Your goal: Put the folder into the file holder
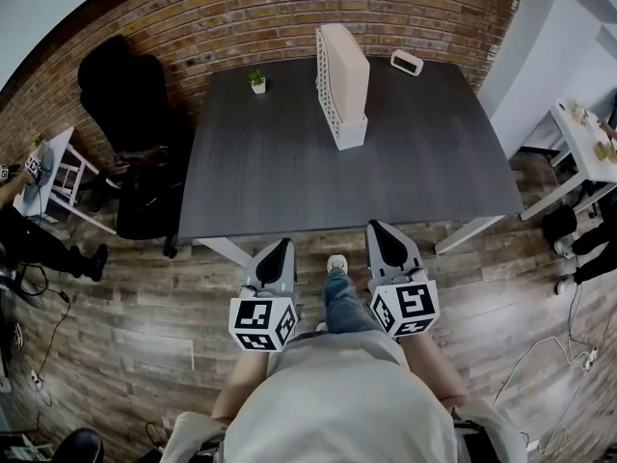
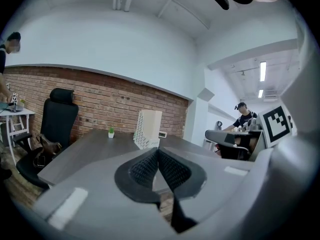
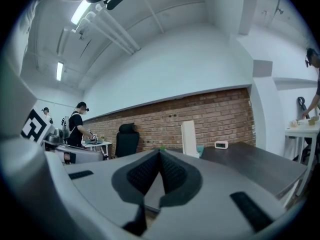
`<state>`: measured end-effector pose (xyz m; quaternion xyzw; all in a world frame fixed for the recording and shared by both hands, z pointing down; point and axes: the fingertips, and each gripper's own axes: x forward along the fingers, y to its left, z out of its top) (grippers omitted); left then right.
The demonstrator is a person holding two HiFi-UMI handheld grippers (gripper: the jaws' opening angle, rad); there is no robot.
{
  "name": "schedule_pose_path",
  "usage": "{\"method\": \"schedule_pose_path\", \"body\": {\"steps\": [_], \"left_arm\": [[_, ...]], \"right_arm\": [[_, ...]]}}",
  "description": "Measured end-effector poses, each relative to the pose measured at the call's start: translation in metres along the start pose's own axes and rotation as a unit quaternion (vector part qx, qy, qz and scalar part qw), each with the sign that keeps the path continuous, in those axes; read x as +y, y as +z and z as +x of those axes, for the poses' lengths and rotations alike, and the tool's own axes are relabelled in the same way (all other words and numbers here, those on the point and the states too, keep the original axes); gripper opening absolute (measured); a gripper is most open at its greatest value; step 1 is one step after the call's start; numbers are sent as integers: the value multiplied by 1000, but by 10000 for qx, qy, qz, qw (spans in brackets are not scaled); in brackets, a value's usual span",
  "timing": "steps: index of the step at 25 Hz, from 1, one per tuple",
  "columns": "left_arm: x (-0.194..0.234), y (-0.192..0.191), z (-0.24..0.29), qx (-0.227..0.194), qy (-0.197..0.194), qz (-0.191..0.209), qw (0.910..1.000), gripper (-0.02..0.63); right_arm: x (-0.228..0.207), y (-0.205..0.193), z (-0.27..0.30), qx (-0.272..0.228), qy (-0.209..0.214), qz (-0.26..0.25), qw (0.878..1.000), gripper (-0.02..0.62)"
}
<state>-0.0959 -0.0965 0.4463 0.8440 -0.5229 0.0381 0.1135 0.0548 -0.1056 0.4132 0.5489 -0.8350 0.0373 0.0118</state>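
Note:
The white file holder (image 1: 349, 131) with a lattice side stands upright at the back middle of the dark grey table (image 1: 289, 181). A pale flat folder (image 1: 345, 58) stands inside it and fills its top. The holder also shows far off as the lattice holder (image 2: 145, 131) in the left gripper view and as the upright white holder (image 3: 189, 138) in the right gripper view. My left gripper (image 1: 280, 251) (image 2: 158, 151) and right gripper (image 1: 378, 230) (image 3: 160, 154) hover side by side just off the table's front edge, pointing at the table. Both are shut and hold nothing.
A small potted plant (image 1: 257, 81) and a small clock (image 1: 406, 62) sit at the table's back. A black office chair (image 1: 130, 114) stands at its left. White side tables (image 1: 53, 177) (image 1: 583, 143) flank the room, with people beside them. My own leg and shoe (image 1: 336, 263) are between the grippers.

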Motion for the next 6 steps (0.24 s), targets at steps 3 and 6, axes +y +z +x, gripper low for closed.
{"method": "schedule_pose_path", "body": {"steps": [3,6], "left_arm": [[3,-2,-1,2,-15,6,10000,11],[6,-3,-1,22,-43,14,10000,11]], "right_arm": [[2,-1,3,9,-2,-14,10000,2],[5,-2,6,26,1,-34,10000,2]]}}
